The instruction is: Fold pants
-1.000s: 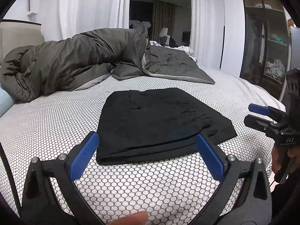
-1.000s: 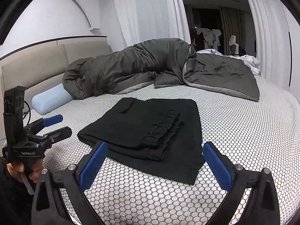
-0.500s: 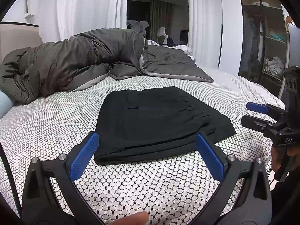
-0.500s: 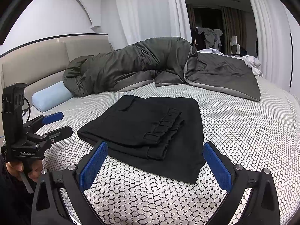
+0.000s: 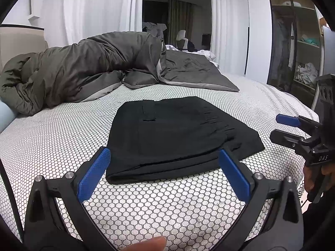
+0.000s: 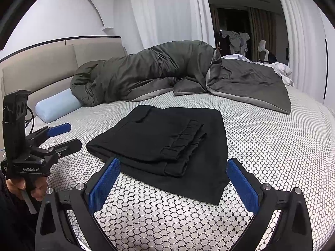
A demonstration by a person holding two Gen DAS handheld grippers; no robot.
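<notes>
Black pants [image 5: 178,133] lie folded into a flat rectangle on the honeycomb-patterned bed [image 5: 62,133]; they also show in the right wrist view [image 6: 165,144]. My left gripper [image 5: 163,173] is open and empty, held just short of the pants' near edge. It also shows at the left of the right wrist view [image 6: 67,136]. My right gripper [image 6: 173,186] is open and empty, near the pants' right corner. It also shows at the right edge of the left wrist view [image 5: 286,129].
A rumpled dark green duvet [image 6: 157,73] lies across the far side of the bed. A light blue bolster pillow [image 6: 56,106] rests by the padded headboard [image 6: 41,62]. A wardrobe with shelves [image 5: 301,52] stands to the right of the bed.
Both grippers have pulled back slightly and lowered a little; the folded pants have not moved.
</notes>
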